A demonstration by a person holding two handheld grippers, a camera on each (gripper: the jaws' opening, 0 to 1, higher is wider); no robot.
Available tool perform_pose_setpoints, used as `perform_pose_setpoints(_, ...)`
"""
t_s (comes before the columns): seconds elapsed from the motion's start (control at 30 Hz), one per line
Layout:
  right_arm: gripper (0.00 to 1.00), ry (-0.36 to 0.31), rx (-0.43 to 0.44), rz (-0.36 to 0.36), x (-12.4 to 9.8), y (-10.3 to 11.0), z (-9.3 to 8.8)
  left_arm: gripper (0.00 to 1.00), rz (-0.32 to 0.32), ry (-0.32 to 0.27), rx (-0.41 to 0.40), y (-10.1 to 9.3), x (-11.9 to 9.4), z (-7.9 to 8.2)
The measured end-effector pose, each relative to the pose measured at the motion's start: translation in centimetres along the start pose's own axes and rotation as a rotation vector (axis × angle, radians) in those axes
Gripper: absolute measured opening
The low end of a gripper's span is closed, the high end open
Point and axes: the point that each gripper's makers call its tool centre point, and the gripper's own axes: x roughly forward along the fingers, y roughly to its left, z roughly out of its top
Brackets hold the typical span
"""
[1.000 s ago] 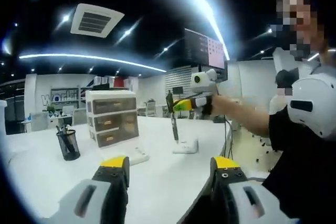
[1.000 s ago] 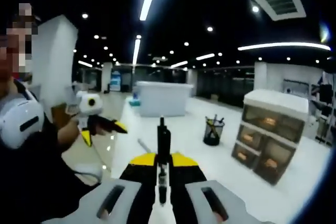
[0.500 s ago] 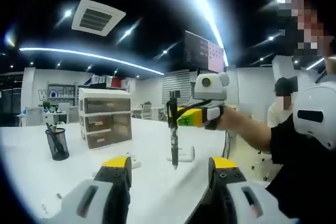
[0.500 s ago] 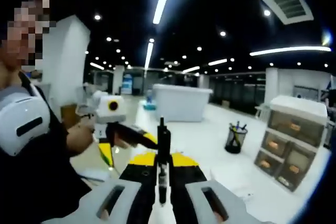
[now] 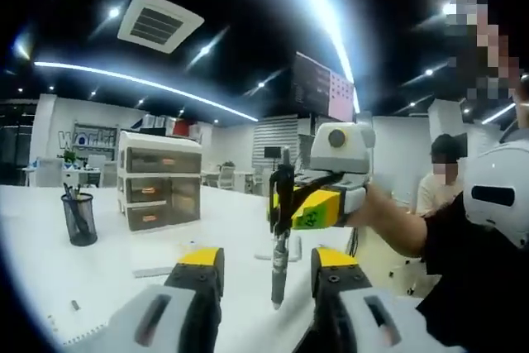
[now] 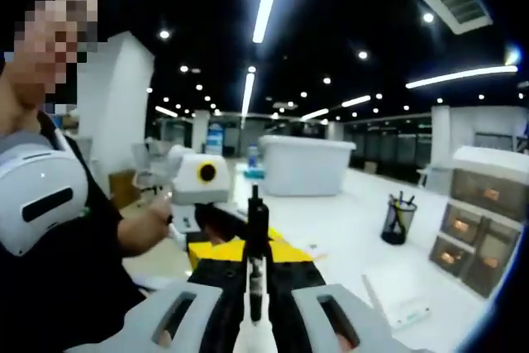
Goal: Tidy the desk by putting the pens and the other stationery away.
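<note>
A black pen (image 5: 278, 245) hangs upright from my right gripper (image 5: 285, 202), which reaches in from the right and is shut on its upper part. The pen's lower half sits between the yellow-tipped jaws of my left gripper (image 5: 264, 257), which stand open a little apart from it on both sides. In the right gripper view the same pen (image 6: 257, 229) rises from my shut right gripper (image 6: 253, 252), and my left gripper (image 6: 216, 222) sits just left of it. A black mesh pen cup (image 5: 78, 219) with several pens stands far left on the white desk (image 5: 107, 287).
A white drawer unit (image 5: 157, 190) stands beyond the cup. A flat white item (image 5: 153, 270) and a small scrap (image 5: 74, 305) lie on the desk. In the right gripper view, the pen cup (image 6: 398, 221), drawer unit (image 6: 488, 225) and a white flat item (image 6: 407, 316) stand right. The person's body (image 5: 479, 287) fills the right side.
The two grippers have come together. The pen in my right gripper now hangs between my left gripper's jaws, which stand a little narrower than before.
</note>
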Motion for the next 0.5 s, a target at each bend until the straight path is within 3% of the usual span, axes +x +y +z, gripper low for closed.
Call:
perform_pose_setpoints(0.17,0.06,-0.004,0.016,0.009,0.40,0.19,-0.26,0.30,-0.023,0.011,0.031,-0.53,0.16,-0.42)
perform_pose_setpoints(0.5,0.07,0.003,0.019,0.013,0.75,0.42,-0.88,0.20,-0.032,-0.002,0.011,-0.54,-0.05,-0.45)
